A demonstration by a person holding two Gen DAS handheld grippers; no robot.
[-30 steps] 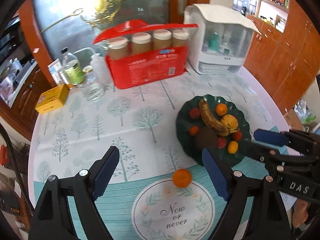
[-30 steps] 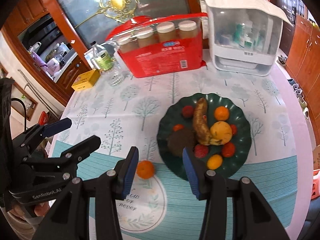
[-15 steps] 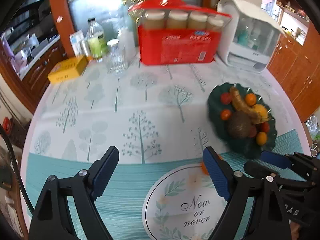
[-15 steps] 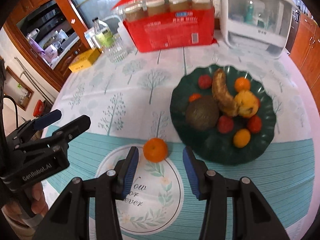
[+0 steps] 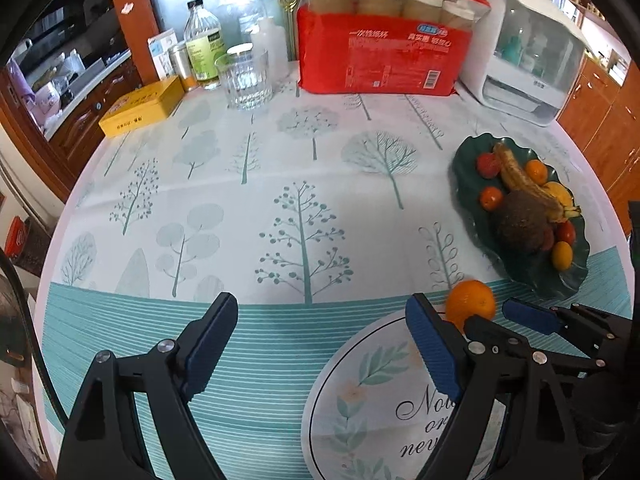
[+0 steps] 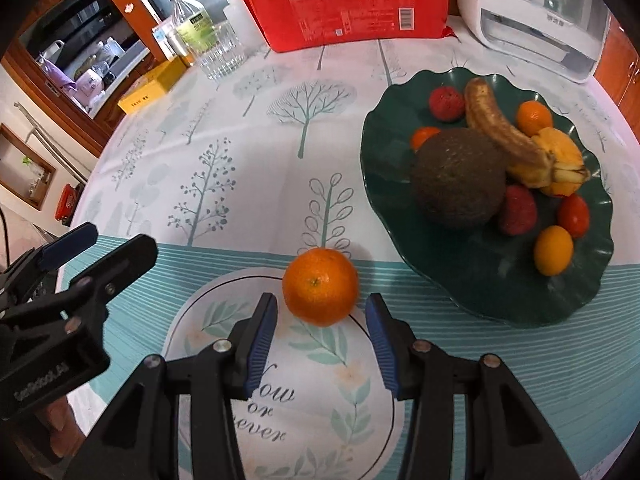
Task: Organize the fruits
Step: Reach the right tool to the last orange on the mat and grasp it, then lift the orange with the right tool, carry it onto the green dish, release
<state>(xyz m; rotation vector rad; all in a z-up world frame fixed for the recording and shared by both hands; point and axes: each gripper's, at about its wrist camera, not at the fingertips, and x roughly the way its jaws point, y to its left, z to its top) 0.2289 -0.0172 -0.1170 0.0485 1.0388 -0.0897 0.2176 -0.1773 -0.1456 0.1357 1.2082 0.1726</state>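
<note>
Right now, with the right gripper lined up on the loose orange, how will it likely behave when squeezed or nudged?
The orange is round and sits free on the flat tablecloth, so a nudge would probably roll it. Its skin looks firm, likely tolerating a moderate squeeze. The open right gripper has not yet closed around it; an off-centre squeeze might squirt it forward.

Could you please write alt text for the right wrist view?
The open right gripper lines up on a lone orange lying on the tree-print tablecloth, not yet between its fingers. A dark green plate of mixed fruit sits beside it.

Orange (image 6: 320,287) — loose beside plate (image 6: 472,288)
</note>
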